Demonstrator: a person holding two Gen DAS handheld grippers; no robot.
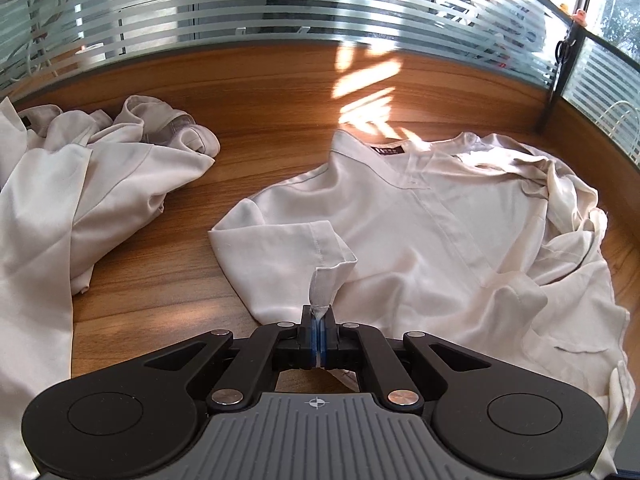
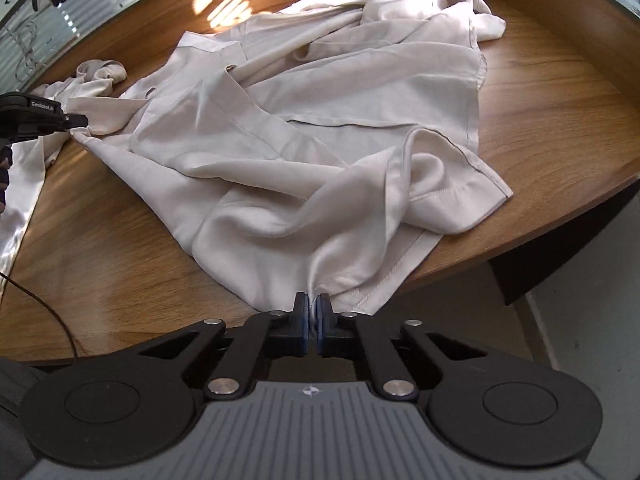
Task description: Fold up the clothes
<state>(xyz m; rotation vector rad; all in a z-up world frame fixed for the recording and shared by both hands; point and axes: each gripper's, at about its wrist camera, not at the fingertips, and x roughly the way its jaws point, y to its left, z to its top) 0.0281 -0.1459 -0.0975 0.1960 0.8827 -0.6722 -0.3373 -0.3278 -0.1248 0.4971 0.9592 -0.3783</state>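
Between both grippers' closed jaws: cream shirt (image 1: 440, 232).

wooden table (image 1: 280, 92) under two shirts (image 1: 420, 220)

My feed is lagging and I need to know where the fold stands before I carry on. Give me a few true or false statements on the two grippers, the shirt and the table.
1. The left gripper is shut on a corner of the shirt. True.
2. The right gripper hangs open above the shirt. False: its jaws are shut on a bunch of the shirt's fabric near the table edge.
3. The shirt is folded into a neat rectangle. False: it lies spread and crumpled, its black label showing at the collar.
4. A second pale garment lies heaped on the table, apart from the shirt. True.
5. The table is glass-topped. False: it is wood-grained.
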